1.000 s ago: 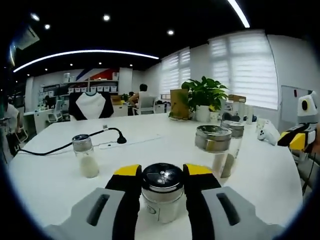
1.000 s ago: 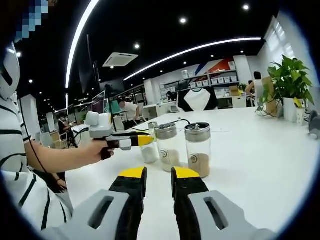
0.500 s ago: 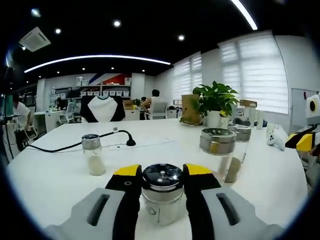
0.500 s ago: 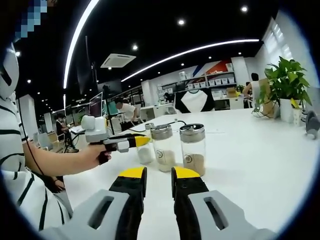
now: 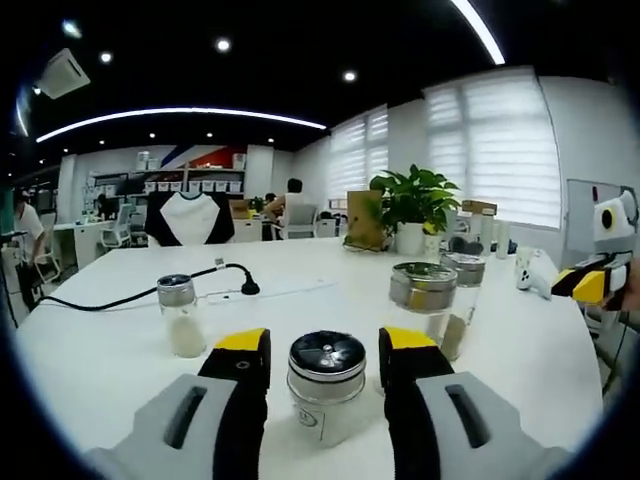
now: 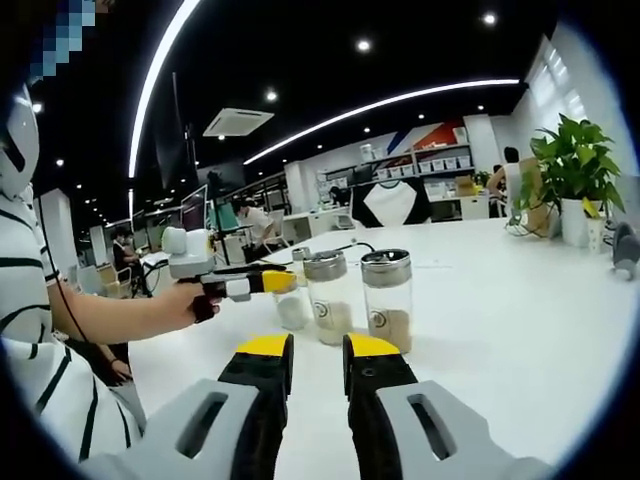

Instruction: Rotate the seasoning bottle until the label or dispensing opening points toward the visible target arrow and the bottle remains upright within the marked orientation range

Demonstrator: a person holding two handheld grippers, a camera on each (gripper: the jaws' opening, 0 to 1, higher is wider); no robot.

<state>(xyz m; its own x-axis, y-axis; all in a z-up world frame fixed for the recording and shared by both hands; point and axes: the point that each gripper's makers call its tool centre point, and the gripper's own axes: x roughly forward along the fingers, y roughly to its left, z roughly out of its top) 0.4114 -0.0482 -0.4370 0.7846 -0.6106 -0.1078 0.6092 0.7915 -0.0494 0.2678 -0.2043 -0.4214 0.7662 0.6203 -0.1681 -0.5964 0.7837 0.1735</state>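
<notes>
— Where is the seasoning bottle against your left gripper?

— My left gripper [image 5: 325, 355] stands with its jaws spread, and the seasoning bottle [image 5: 326, 388] sits upright on the white table [image 5: 100, 350] between them, a thin gap on each side; neither yellow tip touches the glass. Its steel shaker lid faces up and a small round mark shows low on the front.

— What else does that view give, from left to right?

— A small jar of white powder [image 5: 180, 316], then a black cable [image 5: 130, 292] running behind it, then two taller steel-lidded jars [image 5: 432, 308] close together, a potted plant [image 5: 410, 203] beyond them, and my right gripper's yellow tip [image 5: 588, 285] at the far right edge.

— And the right gripper view?

— There a bare forearm and hand [image 6: 195, 300] hold my left gripper [image 6: 265, 282] from the left, its tips beside a small jar. Two jars with tan seasoning [image 6: 360, 297] stand just right of it. My right gripper [image 6: 317, 352] is nearly closed, a narrow slit between the jaws, gripping nothing, well short of the jars.
</notes>
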